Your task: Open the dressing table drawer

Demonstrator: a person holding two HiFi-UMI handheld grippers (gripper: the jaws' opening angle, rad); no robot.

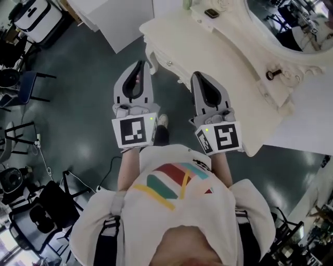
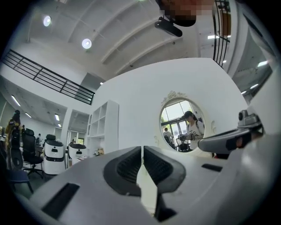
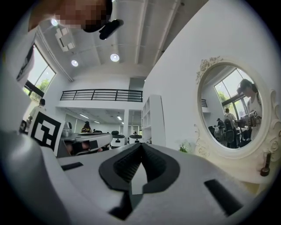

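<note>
From the person's place in the head view, the dressing table (image 1: 229, 62) is standing at one o'clock, with its mirror (image 1: 283, 23) rising behind the tabletop at two o'clock. A small flat item (image 1: 211, 13) is lying on the tabletop. The left gripper (image 1: 139, 64) and the right gripper (image 1: 198, 76) are hanging side by side at twelve o'clock, just beside the table's front edge, the left one near its corner. Chairs (image 1: 23, 83) are standing well apart at ten o'clock.

Dark grey-green glossy floor (image 1: 78, 67), dark chairs (image 1: 26, 85) at its left edge. White walls (image 2: 140, 92), tall white open shelving unit (image 2: 105, 127). Round ceiling spotlights (image 2: 86, 43) lit (daylight too, via large window (image 3: 41, 74)). Black-railed mezzanine balcony (image 3: 101, 94).
</note>
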